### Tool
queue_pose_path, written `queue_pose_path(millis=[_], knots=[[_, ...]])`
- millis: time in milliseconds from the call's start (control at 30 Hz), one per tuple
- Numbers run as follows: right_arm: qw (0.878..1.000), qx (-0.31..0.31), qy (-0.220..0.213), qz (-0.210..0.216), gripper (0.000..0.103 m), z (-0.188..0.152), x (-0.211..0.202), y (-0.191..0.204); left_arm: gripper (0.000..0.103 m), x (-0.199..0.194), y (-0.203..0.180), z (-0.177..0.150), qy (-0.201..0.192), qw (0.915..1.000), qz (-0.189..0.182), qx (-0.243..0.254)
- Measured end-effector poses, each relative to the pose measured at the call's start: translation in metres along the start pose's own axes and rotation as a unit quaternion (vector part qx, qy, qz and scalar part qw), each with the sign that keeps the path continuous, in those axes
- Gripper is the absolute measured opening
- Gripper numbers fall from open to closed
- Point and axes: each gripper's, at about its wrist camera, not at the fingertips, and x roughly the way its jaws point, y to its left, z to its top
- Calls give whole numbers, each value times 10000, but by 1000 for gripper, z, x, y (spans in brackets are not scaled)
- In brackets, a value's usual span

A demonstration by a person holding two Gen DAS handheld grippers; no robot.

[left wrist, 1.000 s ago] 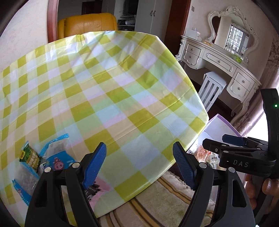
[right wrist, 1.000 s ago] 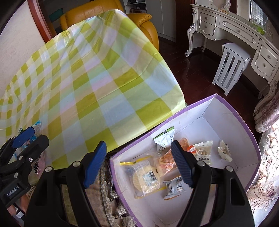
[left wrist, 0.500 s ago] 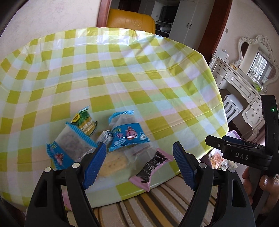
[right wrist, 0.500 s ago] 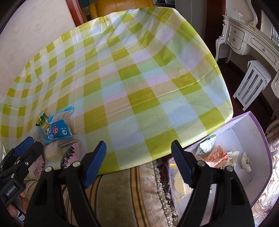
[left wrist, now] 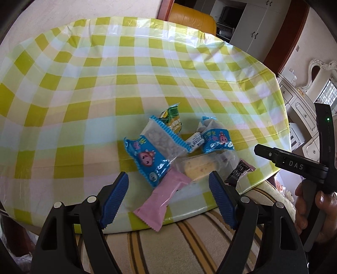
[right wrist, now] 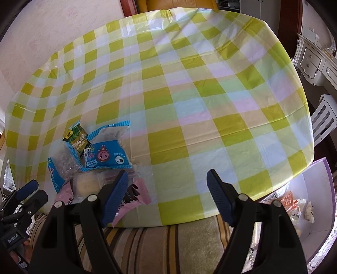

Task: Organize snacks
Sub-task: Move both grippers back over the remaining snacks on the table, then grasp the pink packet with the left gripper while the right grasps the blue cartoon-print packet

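A pile of snack packets lies near the front edge of the checked table (left wrist: 105, 88): two blue packets (left wrist: 150, 156) (left wrist: 217, 139), a green one (left wrist: 171, 118), a clear-wrapped yellow cake (left wrist: 200, 167), a plain pink packet (left wrist: 162, 200) and a pink-and-black one (left wrist: 239, 170). My left gripper (left wrist: 168, 200) is open and empty just above the plain pink packet. My right gripper (right wrist: 167, 199) is open and empty over the table's front edge, right of the pile (right wrist: 99, 160). A purple-rimmed white box (right wrist: 316, 210) holding several snacks sits low at the right.
A striped cushion or rug (right wrist: 158, 242) lies below the table's front edge. A yellow armchair (left wrist: 191, 19) stands behind the table. A white dresser (right wrist: 316, 61) and a white slatted stool (right wrist: 322, 118) stand at the right.
Both grippers have swung left from the box side toward the snack pile. The left gripper has come close over the packets. Both stay open and empty.
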Motion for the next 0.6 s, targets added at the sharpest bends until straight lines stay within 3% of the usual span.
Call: queue_pose_path(millis=[233, 433, 600], knots=[[9995, -286, 106, 88, 77, 5, 16, 27, 75, 4, 10, -6, 254, 9995, 4, 197], [9984, -520, 156, 126, 77, 11, 30, 50, 65, 20, 3, -10, 550, 9976, -73, 421], [9977, -651, 146, 143, 77, 15, 36, 63, 63, 28, -3, -12, 674, 9961, 17, 567]])
